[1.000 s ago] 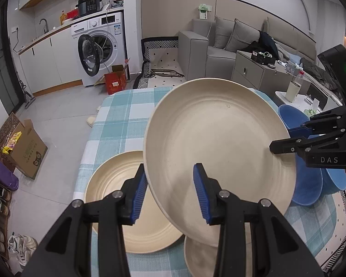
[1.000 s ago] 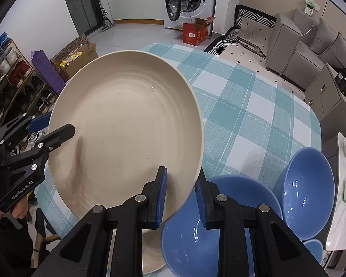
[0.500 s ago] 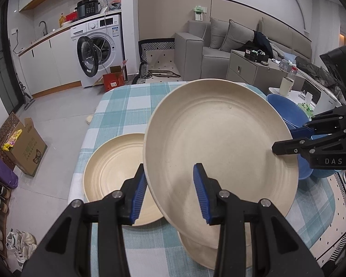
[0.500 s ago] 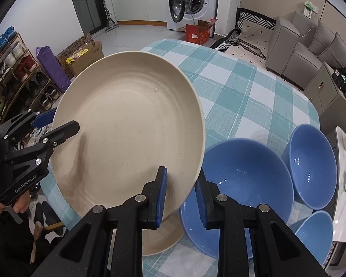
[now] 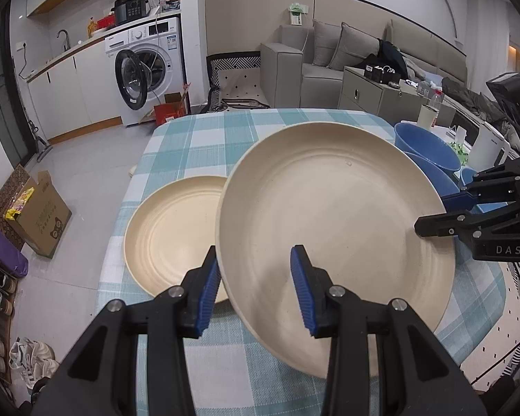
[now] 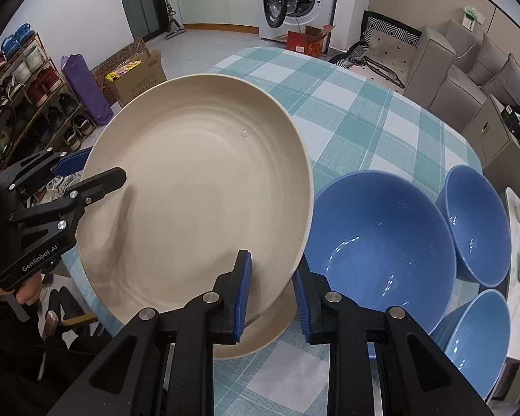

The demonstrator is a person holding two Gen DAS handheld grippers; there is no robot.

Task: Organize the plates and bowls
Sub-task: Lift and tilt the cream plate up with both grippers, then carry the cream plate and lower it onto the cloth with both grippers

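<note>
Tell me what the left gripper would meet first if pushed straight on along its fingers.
The beige plate whose rim already sits between the left gripper's fingers; beyond it likely the right gripper on the far rim, though depth is unclear.

Left hand-held gripper [image 5: 256,286], right hand-held gripper [image 6: 270,293]: matte blk arms, blue ribbed pads, silver screws, "GenRobot.AI"/"DAS" markings.

Your raised plate [image 5: 332,222] hangs over the table [image 5: 204,145], a second plate [image 5: 170,232] lying to its left and three bowls [image 6: 381,235] clustered to its right.
</note>
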